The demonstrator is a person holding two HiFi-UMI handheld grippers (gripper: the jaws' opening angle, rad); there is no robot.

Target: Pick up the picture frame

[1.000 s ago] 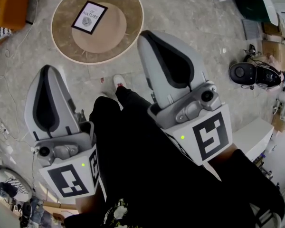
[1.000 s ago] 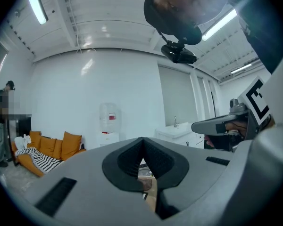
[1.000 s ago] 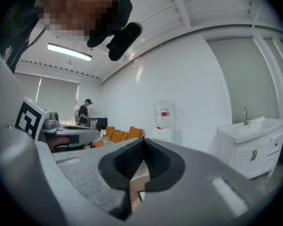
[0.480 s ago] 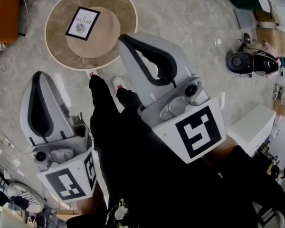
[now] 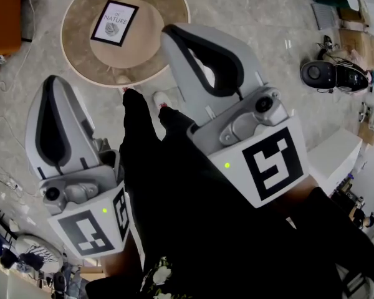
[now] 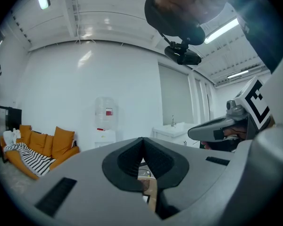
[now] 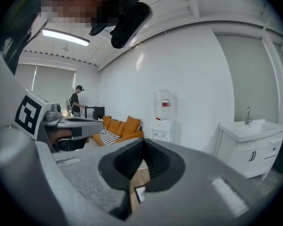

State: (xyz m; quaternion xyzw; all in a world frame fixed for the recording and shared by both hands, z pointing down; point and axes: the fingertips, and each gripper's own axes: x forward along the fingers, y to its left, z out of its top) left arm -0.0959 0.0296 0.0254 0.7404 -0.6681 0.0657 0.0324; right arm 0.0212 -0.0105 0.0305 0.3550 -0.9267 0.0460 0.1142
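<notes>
Both grippers are closed and neither holds anything.

Left gripper [image 5: 56, 81]: in its own view the pads meet tip to tip with nothing pinched. Right gripper [image 5: 172, 30]: same, pads together and empty.

The picture frame [image 5: 115, 23] lies flat on the round table [image 5: 78, 52], across the left edge of the lighter inner disc. It has a black border and a white print with a round motif. It's untouched and well apart from both sets of tips.

In the head view, the right gripper's tips overlap the table's near right rim. The left gripper is over bare floor [image 5: 249, 17], off the table's near left side. My legs in black trousers [image 5: 174, 192] are between the two grippers. One white shoe [image 5: 161, 98] is near the table's rim.

In the right gripper view, the gap under the pads shows a sliver of wooden top. A dark-edged white corner there is probably the frame, but it's too small to be sure.

Beyond the jaws, along a white wall, are an orange sofa [image 7: 119, 125], a water dispenser [image 7: 162, 114] and a sink cabinet [image 7: 247, 145]. A person [image 7: 76, 99] stands far back. On the floor to my right is a black round device [image 5: 318, 92].
</notes>
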